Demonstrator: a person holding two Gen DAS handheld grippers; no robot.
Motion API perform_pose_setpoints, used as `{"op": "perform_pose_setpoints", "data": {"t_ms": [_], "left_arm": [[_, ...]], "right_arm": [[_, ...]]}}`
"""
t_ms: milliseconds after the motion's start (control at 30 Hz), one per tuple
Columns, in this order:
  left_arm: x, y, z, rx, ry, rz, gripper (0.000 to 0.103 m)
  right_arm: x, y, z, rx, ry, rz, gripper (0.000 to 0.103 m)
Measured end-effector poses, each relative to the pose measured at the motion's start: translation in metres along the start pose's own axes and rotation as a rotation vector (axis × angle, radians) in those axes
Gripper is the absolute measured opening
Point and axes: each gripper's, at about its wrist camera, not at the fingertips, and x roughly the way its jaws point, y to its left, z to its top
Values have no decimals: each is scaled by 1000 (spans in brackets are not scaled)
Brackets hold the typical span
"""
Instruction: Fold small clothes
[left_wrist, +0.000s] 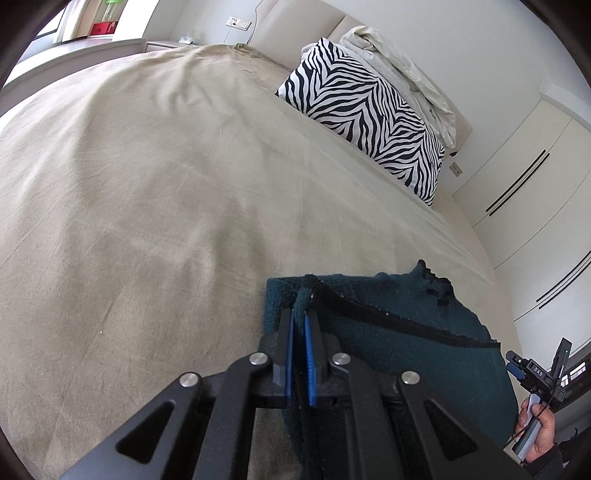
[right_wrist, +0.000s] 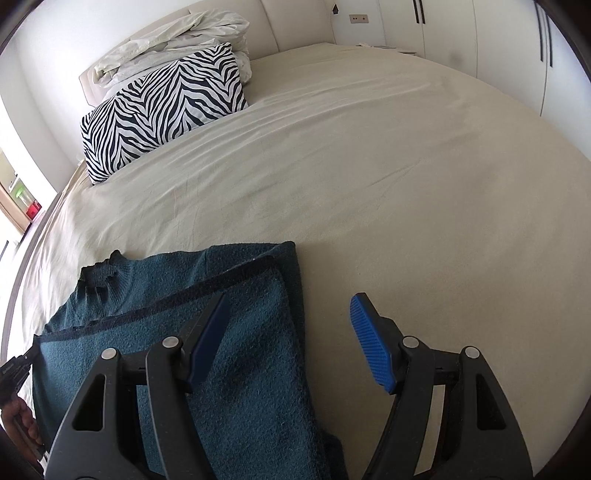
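Because the left gripper (left_wrist: 300, 317) pinches only the teal sweater's (right_wrist: 236, 354) dark hem, it may slip; the right gripper (right_wrist: 288, 341) stands spread beside this sweater.

1. The sweater (right_wrist: 236, 354) is dark teal knit, with a thin black band (right_wrist: 177, 295) running across it.
2. The bed sheet (right_wrist: 369, 166) beneath it is plain beige, paler in the right wrist view.
3. The pillow (right_wrist: 162, 107) carries a bold black-and-white zebra stripe pattern.
4. The crumpled duvet (right_wrist: 177, 48) behind the pillow is off-white.
5. The headboard (left_wrist: 299, 22) is pale cream.
6. The wardrobe doors (left_wrist: 535, 177) are white with thin black handle lines.
7. The left gripper (left_wrist: 300, 321) has a black frame with blue pads and silver rivets.
8. The right gripper (right_wrist: 291, 339) shows the same black frame and blue textured pads.
9. On the windowsill, a red box (left_wrist: 103, 27) sits below something green.
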Motion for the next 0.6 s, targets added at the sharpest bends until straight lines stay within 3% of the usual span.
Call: {"op": "perform_pose_setpoints", "data": {"t_ms": [167,300,367,433,600], "left_arm": [[-7,-6,1,18,-38,7,7],[-12,-11,2,33,-66,7,7],[-9,-9,2,24,-56,3,7],[-7,-4,1,3,-50,0,7],[-4,0,-3,-9,-36,-10,7]], "right_arm": [[20,18,4,-93,25,-34,63],[23,40,6,-196,19,-72,44],[25,48,7,-232,22,-92,41],[28,50,10,-234,37,-89,34],[34,42,12,-184,62,-50,34]]}}
